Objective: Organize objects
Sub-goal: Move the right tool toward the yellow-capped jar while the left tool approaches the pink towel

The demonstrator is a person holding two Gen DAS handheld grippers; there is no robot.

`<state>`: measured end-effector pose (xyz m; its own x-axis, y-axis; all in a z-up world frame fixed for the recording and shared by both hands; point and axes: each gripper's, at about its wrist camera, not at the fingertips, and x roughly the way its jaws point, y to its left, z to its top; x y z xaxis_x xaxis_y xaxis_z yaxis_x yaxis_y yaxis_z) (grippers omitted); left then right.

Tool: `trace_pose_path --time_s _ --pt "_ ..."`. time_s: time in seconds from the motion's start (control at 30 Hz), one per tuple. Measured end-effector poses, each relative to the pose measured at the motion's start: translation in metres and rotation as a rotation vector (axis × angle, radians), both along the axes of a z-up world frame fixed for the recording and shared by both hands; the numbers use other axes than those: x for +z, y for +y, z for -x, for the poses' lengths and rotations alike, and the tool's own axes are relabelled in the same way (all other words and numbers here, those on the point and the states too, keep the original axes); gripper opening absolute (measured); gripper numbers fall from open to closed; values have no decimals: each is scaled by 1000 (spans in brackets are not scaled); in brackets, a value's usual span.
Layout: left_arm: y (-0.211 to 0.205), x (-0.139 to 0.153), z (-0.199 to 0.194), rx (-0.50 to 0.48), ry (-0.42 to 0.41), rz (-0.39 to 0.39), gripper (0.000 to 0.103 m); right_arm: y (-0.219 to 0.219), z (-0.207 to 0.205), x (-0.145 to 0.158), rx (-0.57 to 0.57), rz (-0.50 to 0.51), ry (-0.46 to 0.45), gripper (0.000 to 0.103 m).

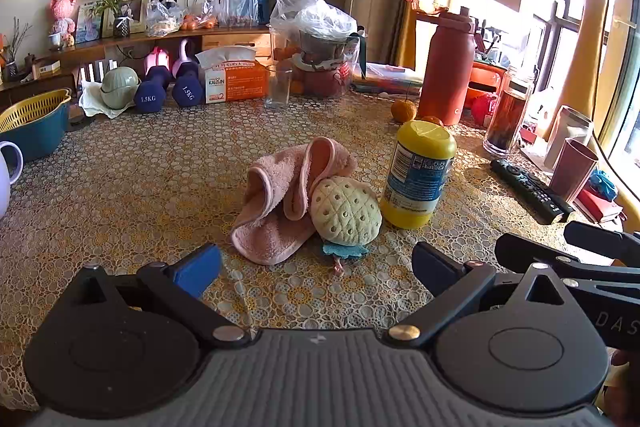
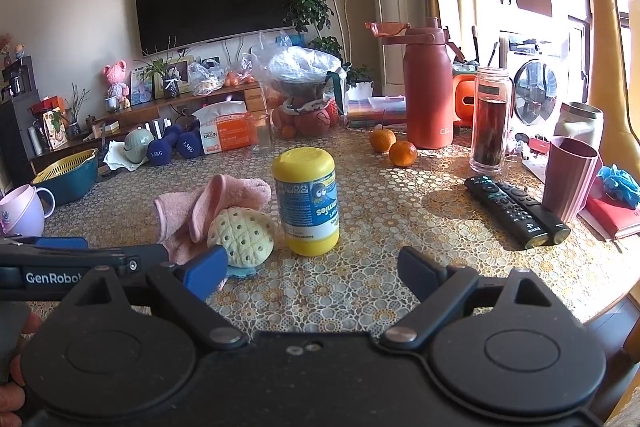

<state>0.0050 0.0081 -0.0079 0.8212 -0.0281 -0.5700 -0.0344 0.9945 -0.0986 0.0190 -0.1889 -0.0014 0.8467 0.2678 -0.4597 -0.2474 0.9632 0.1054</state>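
Note:
A crumpled pink towel (image 1: 280,199) lies mid-table, with a pale green bun-shaped plush toy (image 1: 346,213) leaning on its right side. A yellow bottle (image 1: 420,175) with a blue label stands upside down just right of the toy. In the right wrist view the towel (image 2: 192,211), toy (image 2: 244,237) and bottle (image 2: 308,203) sit ahead. My left gripper (image 1: 316,267) is open and empty, just short of the towel and toy. My right gripper (image 2: 312,275) is open and empty, short of the bottle.
Two remotes (image 2: 516,211), a maroon cup (image 2: 568,179), a dark jar (image 2: 490,119), a red flask (image 2: 428,87) and two oranges (image 2: 394,147) stand at the right. Dumbbells (image 1: 168,91), a tissue box (image 1: 234,77), a glass (image 1: 278,87), a yellow-blue basket (image 1: 32,125) and a lilac mug (image 2: 24,211) sit at the back and left.

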Motion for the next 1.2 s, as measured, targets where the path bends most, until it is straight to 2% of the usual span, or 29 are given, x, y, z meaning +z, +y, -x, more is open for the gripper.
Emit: trace_pose_path --time_s 0.4,0.63,0.77,0.93,1.03,1.2 --pt "2 -11 -22 -2 14 -43 102 6 -24 -10 41 24 33 92" --pt "7 -14 -61 -37 14 -48 102 9 -58 -8 129 62 60 92" --pt "9 -15 -94 -93 7 -95 103 6 -83 0 128 89 29 92" --pt "12 -30 -131 -186 80 -117 103 2 -115 10 136 99 23 92" --pt "5 -43 -142 -257 124 -136 103 3 -132 11 163 115 43 92" --pt "-9 -55 -147 -307 123 -180 103 12 -144 9 214 146 70 92"
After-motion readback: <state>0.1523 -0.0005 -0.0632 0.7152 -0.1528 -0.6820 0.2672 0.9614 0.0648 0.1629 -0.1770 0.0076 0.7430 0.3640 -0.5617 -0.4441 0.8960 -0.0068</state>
